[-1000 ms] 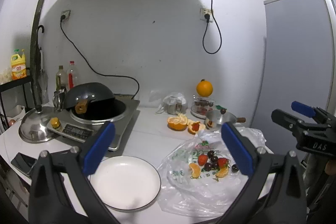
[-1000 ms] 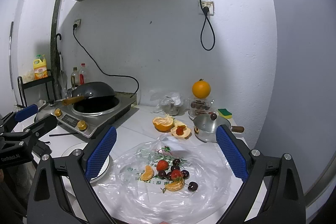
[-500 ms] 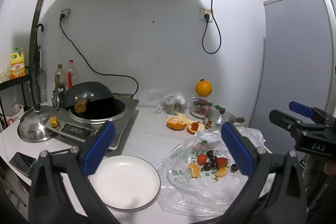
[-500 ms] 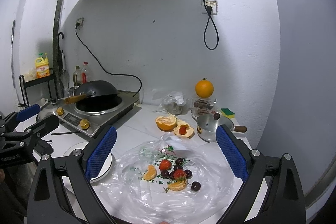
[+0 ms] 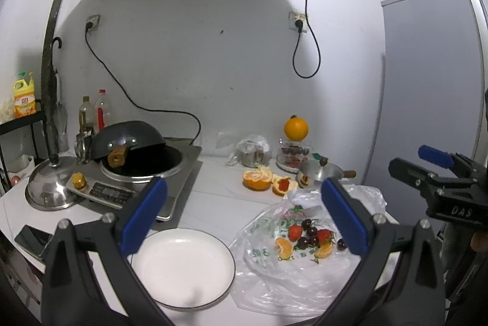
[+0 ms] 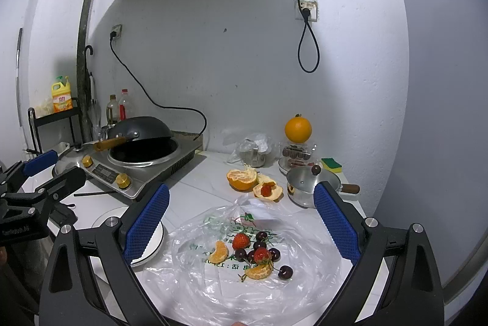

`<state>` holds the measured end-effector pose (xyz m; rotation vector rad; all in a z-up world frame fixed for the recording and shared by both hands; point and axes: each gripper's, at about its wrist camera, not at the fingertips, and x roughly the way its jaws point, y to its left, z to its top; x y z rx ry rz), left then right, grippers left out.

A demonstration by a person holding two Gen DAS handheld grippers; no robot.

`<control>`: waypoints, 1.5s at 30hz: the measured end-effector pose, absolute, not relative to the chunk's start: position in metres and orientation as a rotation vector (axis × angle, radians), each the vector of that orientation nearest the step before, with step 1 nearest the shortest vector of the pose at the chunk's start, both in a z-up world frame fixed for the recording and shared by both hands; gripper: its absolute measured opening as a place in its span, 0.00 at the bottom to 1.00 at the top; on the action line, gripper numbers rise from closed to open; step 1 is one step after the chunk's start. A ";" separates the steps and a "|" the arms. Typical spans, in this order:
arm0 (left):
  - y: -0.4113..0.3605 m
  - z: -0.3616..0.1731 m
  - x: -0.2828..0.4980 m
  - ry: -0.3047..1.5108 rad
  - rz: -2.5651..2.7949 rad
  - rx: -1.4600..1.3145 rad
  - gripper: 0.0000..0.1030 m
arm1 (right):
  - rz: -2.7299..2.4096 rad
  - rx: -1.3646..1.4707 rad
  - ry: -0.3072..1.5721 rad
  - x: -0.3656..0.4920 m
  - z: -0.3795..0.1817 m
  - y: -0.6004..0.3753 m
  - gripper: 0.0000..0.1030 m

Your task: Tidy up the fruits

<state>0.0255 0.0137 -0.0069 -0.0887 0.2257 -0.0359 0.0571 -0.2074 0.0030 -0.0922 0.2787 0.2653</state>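
Nothing sorted yet: white plate (image 5: 180, 265) at lower centre is bare, strawberries (image 6: 241, 240) and cherries (image 6: 285, 271) remain on the plastic bag (image 6: 305, 289); both grippers (image 5: 241, 216) (image 6: 241, 216) gape, holding nothing

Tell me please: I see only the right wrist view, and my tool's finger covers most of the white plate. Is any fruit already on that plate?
Observer: No. The left wrist view shows the whole white plate, and nothing lies on it.
Operator: Is something beside the plate that I cannot see?
Observer: Yes. A dark phone lies flat at the counter edge, apart from the plate.
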 end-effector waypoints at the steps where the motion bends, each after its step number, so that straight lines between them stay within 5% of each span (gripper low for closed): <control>1: 0.013 -0.007 0.026 0.226 -0.037 -0.087 0.99 | 0.265 -0.091 0.280 0.058 0.003 -0.207 0.95; 17: 0.005 -0.016 0.047 0.268 -0.048 -0.071 0.99 | 0.229 -0.103 0.292 0.079 -0.008 -0.223 0.95; 40: -0.059 -0.098 0.127 0.513 -0.047 0.068 0.99 | 0.328 -0.097 0.592 0.170 -0.113 -0.270 0.94; 42: -0.060 -0.105 0.132 0.534 -0.044 0.071 0.98 | 0.353 -0.101 0.615 0.176 -0.121 -0.266 0.93; 45: -0.063 -0.116 0.141 0.569 -0.043 0.075 0.98 | 0.389 -0.114 0.656 0.188 -0.134 -0.259 0.77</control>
